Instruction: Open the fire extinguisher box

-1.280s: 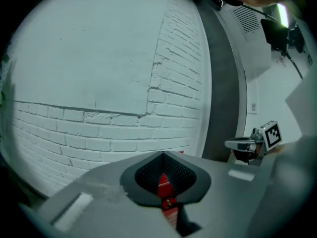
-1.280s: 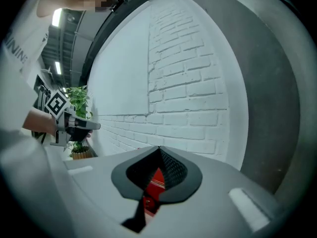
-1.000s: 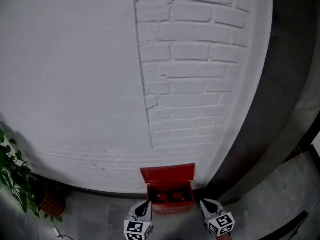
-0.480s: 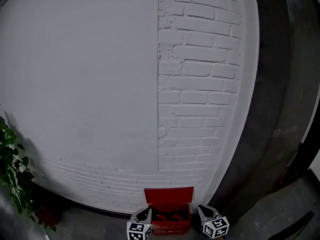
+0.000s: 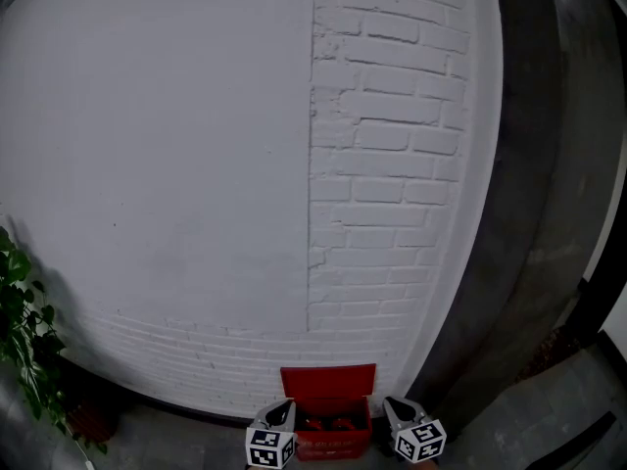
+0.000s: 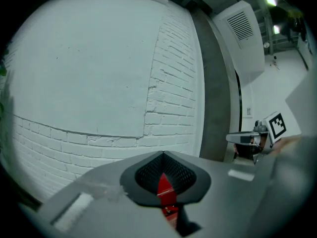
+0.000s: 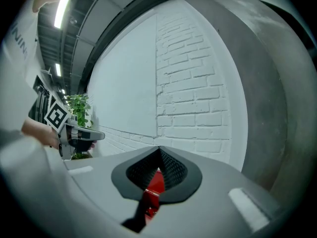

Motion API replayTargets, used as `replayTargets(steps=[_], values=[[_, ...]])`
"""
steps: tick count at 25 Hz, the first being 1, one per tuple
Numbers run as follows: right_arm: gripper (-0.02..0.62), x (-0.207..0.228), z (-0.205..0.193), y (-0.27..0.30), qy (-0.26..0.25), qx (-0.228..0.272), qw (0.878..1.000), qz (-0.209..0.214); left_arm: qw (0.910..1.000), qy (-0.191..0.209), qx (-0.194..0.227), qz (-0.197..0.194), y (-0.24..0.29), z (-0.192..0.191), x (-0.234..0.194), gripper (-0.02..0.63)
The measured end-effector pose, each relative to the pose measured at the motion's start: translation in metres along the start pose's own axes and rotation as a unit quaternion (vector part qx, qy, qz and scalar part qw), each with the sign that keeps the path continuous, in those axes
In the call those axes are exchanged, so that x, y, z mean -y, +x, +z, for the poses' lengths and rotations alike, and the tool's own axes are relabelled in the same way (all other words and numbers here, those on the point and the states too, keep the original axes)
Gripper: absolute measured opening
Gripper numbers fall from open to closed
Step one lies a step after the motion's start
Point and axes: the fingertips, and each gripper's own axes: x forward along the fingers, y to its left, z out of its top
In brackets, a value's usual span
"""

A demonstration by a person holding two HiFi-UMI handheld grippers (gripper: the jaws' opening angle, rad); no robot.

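standing at the foot of a white painted brick wall, the red metal fire extinguisher box sits on the grey floor at the bottom edge of the head view. its flat red lid is already upright against the bricks, and red extinguisher tops show inside.

the left gripper hovers just beside the box's left wall and the right gripper just beside its right wall — neither seems to touch it. both pairs of jaws are pressed together at the tips, pinching nothing.

the box looks like stiff painted sheet metal, probably slick. the lid should be light and swing on a rear hinge, so its free lip — now uppermost — is the place to hold, not the thin side walls.

a leafy green potted plant stands well apart at the left.
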Motion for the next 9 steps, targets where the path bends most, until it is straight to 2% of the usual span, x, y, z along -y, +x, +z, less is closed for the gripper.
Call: replayTargets(steps=[9], values=[[0.006,0.0009,0.0015,0.0052,-0.005,0.002,1.0,-0.003,1.0,0.002,0.004,-0.002,0.0025,0.0056,-0.0065,0.005]])
